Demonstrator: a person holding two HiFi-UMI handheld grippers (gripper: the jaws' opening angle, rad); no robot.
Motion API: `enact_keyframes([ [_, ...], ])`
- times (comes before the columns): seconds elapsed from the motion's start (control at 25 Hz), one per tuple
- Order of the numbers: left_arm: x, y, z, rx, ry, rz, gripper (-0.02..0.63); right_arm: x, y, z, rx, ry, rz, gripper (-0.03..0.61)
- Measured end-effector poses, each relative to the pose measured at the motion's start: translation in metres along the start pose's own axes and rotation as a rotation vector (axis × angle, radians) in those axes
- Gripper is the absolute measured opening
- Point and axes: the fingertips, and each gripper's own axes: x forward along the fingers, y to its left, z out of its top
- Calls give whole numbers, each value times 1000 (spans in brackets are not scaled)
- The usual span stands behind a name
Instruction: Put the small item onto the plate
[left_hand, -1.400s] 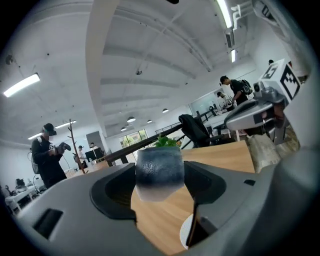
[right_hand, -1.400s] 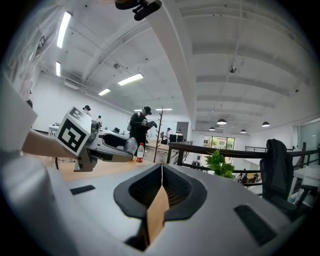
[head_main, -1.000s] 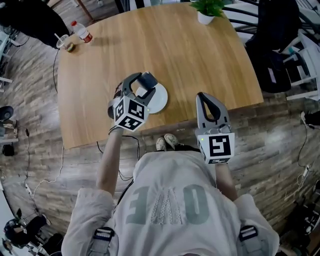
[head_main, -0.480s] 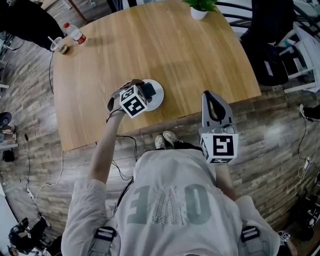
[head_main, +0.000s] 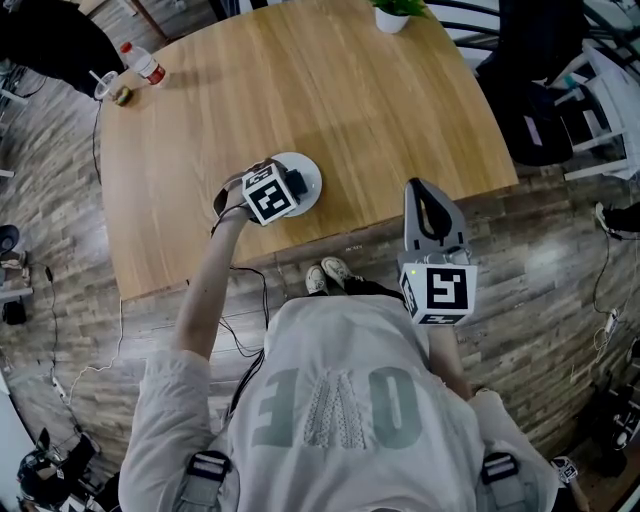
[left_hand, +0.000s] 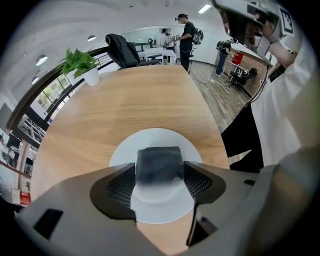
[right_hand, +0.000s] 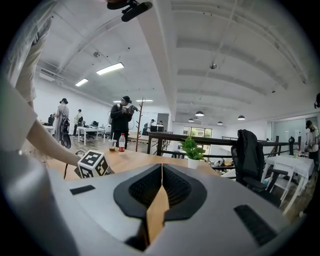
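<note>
Fingers of the left gripper are pressing in from both sides on the small dark grey block of soft-looking material, which is filling the whole gap between them. That block is hanging directly over the round white plate, close to its middle, with white rim showing all round it in the left gripper view. Whether its underside is touching the plate or hovering just above it, neither view is letting me tell. The plate is sitting on the pale wooden table, near the edge closest to the person, whose left arm is reaching out over that edge.

Off to the side, the right gripper is pointing away across the table with its jaws pressed together on nothing, only a thin sliver of wood showing through the seam. In the head view it is hanging beyond the table's near edge, well apart from the plate.

Judging from this, the placing step is nearing its end. The coming move is turning on a vertical relation: the plate is lying straight beneath the held block, so no sideways travel seems needed, only a slight lowering and a parting of the jaws. The block is looking nearly square from above, so its long axis is mattering little. The left gripper is plainly the nearer one. The risk I am seeing is the soft block clinging to one pad and tipping as the jaws open.
</note>
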Motion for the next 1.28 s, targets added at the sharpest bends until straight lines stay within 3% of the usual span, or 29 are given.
enact_keyframes([
  [0.4,4,3,4,-20,-13,10,302,-6,3,2,-10,-8,18,18],
  [0.64,4,10,9,-39,-54,105,302,-2,9,8,-16,-27,46,18],
  [0.92,-8,13,11,-43,-83,144,301,2,18,14,-23,-44,78,18],
  [1.12,-42,22,30,-128,-204,171,279,6,23,19,-32,-60,106,18],
  [1.28,-90,40,56,-256,-426,195,247,16,29,34,-50,-95,137,18],
])
